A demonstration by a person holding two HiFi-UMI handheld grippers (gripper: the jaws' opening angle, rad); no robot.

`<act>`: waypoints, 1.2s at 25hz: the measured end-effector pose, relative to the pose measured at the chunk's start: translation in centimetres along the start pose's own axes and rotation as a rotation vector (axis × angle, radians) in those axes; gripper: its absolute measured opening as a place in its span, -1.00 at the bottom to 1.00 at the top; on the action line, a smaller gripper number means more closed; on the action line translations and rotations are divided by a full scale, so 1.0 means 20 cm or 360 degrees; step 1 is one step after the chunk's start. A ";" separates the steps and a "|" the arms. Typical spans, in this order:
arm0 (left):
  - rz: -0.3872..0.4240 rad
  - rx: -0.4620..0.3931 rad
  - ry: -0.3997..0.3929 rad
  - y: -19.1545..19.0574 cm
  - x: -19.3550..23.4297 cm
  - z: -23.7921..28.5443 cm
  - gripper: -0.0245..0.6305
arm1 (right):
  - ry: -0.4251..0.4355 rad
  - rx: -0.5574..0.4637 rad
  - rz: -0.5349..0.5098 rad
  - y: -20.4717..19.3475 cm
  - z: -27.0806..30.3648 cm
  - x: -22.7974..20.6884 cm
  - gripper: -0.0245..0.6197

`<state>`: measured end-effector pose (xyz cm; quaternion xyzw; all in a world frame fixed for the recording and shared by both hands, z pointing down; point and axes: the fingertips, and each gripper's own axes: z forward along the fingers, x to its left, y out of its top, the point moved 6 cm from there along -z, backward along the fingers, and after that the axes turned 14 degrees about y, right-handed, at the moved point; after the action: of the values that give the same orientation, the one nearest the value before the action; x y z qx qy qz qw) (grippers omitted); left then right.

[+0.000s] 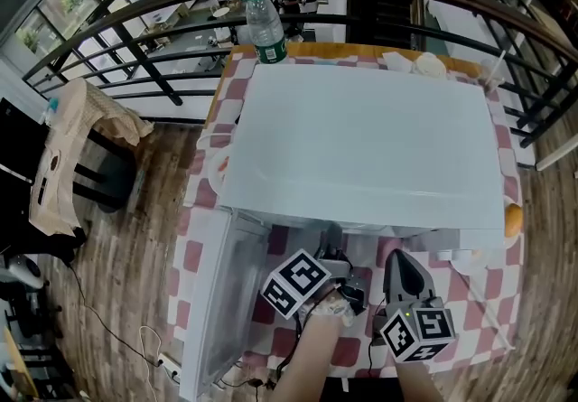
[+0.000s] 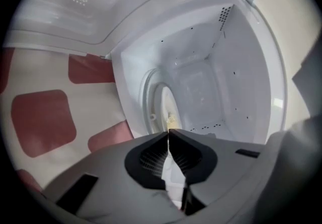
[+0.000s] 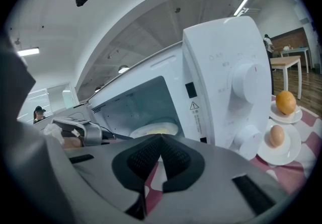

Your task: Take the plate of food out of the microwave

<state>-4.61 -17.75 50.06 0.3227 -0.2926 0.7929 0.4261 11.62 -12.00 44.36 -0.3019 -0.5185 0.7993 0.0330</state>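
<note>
The white microwave stands on a checked table with its door swung open to the left. Inside, a white plate carrying yellowish food sits on the turntable; it also shows in the right gripper view. My left gripper reaches into the cavity mouth and is shut on the plate's near rim, which shows white between its pads. From above, the left gripper sits just under the microwave's front edge. Beside it, my right gripper waits outside the cavity, shut with nothing held.
A water bottle stands behind the microwave. Right of the control panel an orange and an egg rest on small plates. A chair with a cloth bag stands to the left, and railings run behind the table.
</note>
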 end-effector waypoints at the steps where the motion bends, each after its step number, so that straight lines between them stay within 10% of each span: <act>1: -0.0002 -0.0002 -0.0005 -0.01 0.01 -0.02 -0.83 | 0.0005 0.0004 0.0004 -0.01 0.01 0.01 -0.95; 13: -0.0047 0.0004 -0.0054 -0.06 0.12 -0.12 -0.75 | 0.0030 0.0026 0.0014 -0.04 0.01 0.06 -0.95; 17: -0.0114 -0.0020 -0.0131 -0.03 0.10 -0.12 -0.45 | 0.0023 0.0027 0.0014 -0.04 0.00 0.05 -0.95; 30: -0.0215 -0.0008 -0.0122 0.01 0.14 -0.02 -0.56 | 0.0009 0.0028 0.0022 -0.03 -0.01 0.04 -0.95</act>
<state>-6.10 -16.21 51.84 0.3708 -0.2882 0.7486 0.4680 10.94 -11.24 44.56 -0.3074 -0.5093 0.8032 0.0315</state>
